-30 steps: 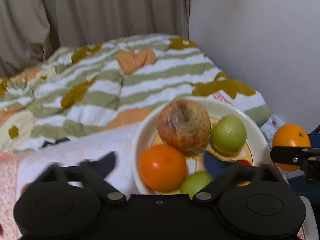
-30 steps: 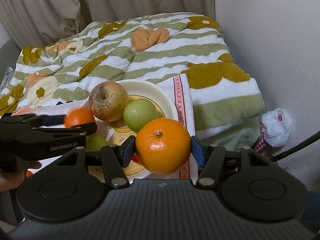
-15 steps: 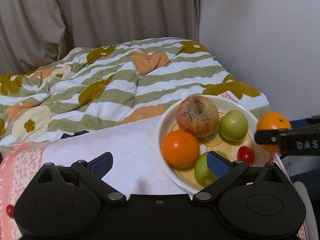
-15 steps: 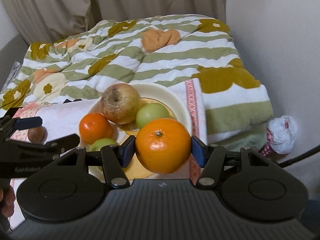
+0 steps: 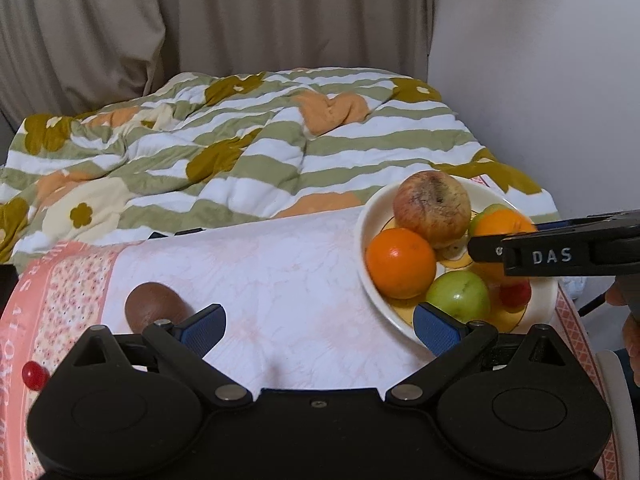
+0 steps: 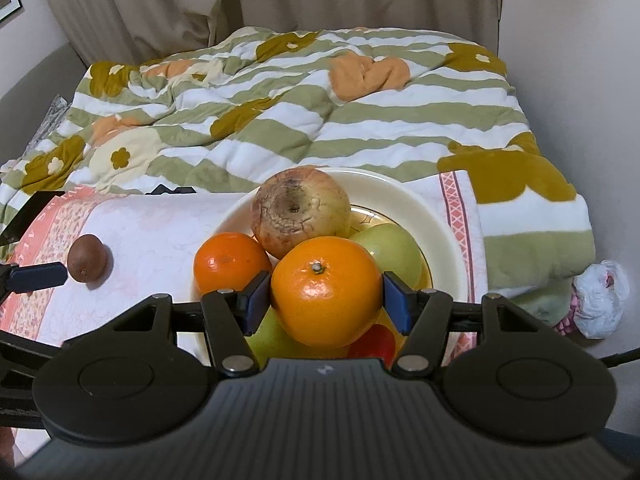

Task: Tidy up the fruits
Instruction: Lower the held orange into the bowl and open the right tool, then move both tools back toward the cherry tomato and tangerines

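Note:
My right gripper [image 6: 326,296] is shut on an orange [image 6: 326,290] and holds it over the cream plate [image 6: 444,236]. The plate holds a large blotched apple [image 6: 300,212], another orange [image 6: 230,262], green apples [image 6: 394,254] and a small red fruit [image 6: 376,342]. In the left wrist view the plate [image 5: 362,248] lies right of centre, with the held orange [image 5: 502,220] above it. My left gripper [image 5: 320,324] is open and empty over the white cloth. A brown round fruit [image 5: 154,310] lies by its left finger and also shows in the right wrist view [image 6: 87,258].
A small red fruit [image 5: 34,374] lies on the pink cloth border at far left. A striped flowered blanket [image 5: 240,152] covers the bed behind. A wall [image 5: 540,80] stands at the right, curtains behind. A crumpled white bag [image 6: 600,298] lies right of the bed.
My right gripper has carried the orange leftwards over the plate. My left gripper has drawn back and to the left, bringing the brown fruit into view.

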